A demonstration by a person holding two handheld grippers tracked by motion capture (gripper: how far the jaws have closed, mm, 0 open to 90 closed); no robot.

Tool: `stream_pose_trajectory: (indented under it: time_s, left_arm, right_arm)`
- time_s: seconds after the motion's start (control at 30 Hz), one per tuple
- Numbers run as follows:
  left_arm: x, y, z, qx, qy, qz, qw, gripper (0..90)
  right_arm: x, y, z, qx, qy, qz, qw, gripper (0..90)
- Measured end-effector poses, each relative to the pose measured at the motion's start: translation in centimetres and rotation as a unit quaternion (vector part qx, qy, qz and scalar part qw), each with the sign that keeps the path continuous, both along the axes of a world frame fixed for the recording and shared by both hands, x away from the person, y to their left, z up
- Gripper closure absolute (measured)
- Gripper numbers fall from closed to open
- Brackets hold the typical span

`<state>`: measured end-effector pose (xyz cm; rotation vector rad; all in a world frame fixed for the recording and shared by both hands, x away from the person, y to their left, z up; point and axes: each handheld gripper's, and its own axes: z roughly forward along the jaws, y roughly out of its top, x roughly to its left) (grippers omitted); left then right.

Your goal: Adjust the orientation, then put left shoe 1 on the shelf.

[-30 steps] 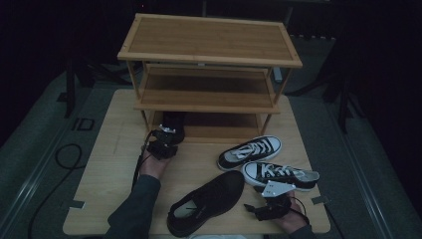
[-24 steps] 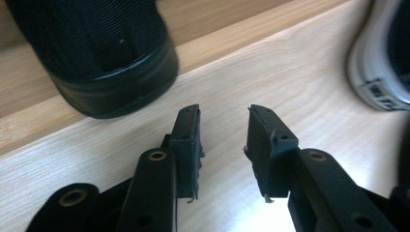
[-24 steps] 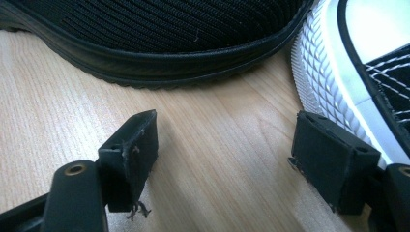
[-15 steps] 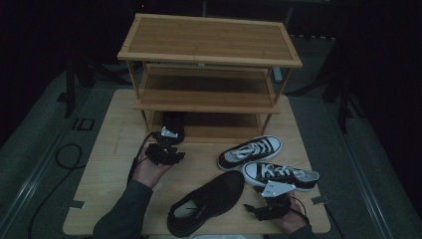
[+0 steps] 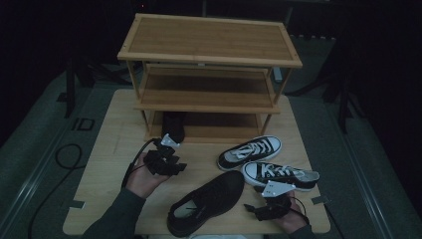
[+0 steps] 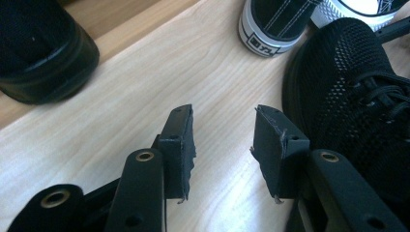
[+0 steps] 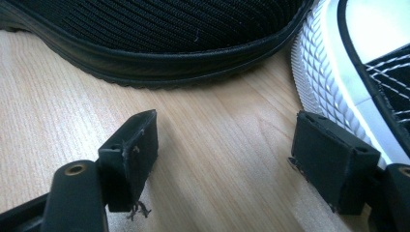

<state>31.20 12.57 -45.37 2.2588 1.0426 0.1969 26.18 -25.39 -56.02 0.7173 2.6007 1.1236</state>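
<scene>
- My left tongs (image 6: pixel 220 145): apart, empty; black mesh shoe (image 5: pixel 209 199) on the table (image 5: pixel 109 144) beside them
- My right tongs (image 7: pixel 232 159): apart, empty
- Advice: grip the shoe's collar squarely, lift level toward the rack (image 5: pixel 209 64)

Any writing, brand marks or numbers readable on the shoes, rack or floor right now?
"ID": pale letters on the dark floor left of the table.
Heel patch of the black-and-white sneaker, left gripper view: printed marks, too blurred to read.
Black mesh shoe, wooden rack: no readable text.
</scene>
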Motion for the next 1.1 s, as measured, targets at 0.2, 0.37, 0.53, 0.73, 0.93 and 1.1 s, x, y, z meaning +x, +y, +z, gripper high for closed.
stream_pose_trajectory:
  time_s: [0.2, 0.37, 0.53, 0.73, 0.93, 1.1]
  left_arm:
    - [-0.9, -0.3, 0.6, -0.008, 0.000, -0.021, 0.9997, 58.5]
    - [-2.2, -0.9, 1.7, -0.017, -0.001, -0.048, 0.9987, 58.5]
    - [-2.9, -1.2, 2.2, -0.024, 0.003, -0.070, 0.9972, 58.4]
    - [-3.8, -1.2, 2.3, -0.017, 0.017, -0.079, 0.9966, 58.6]
    - [-4.6, -1.4, 2.3, -0.012, 0.021, -0.092, 0.9954, 59.2]
    - [-5.3, -2.2, 1.8, 0.001, 0.028, -0.115, 0.9930, 60.1]
  right_arm:
    - [0.0, 0.0, 0.0, 0.000, 0.000, 0.000, 1.0000, 24.5]
    - [0.0, 0.0, 0.0, 0.000, -0.001, 0.000, 1.0000, 24.5]
    - [0.0, 0.0, 0.0, 0.001, -0.001, 0.000, 1.0000, 24.5]
    - [0.0, 0.0, 0.0, 0.000, 0.000, 0.000, 1.0000, 24.5]
    - [0.0, 0.0, 0.0, 0.000, 0.000, 0.000, 1.0000, 24.5]
    - [0.0, 0.0, 0.0, 0.001, 0.000, -0.001, 1.0000, 24.5]
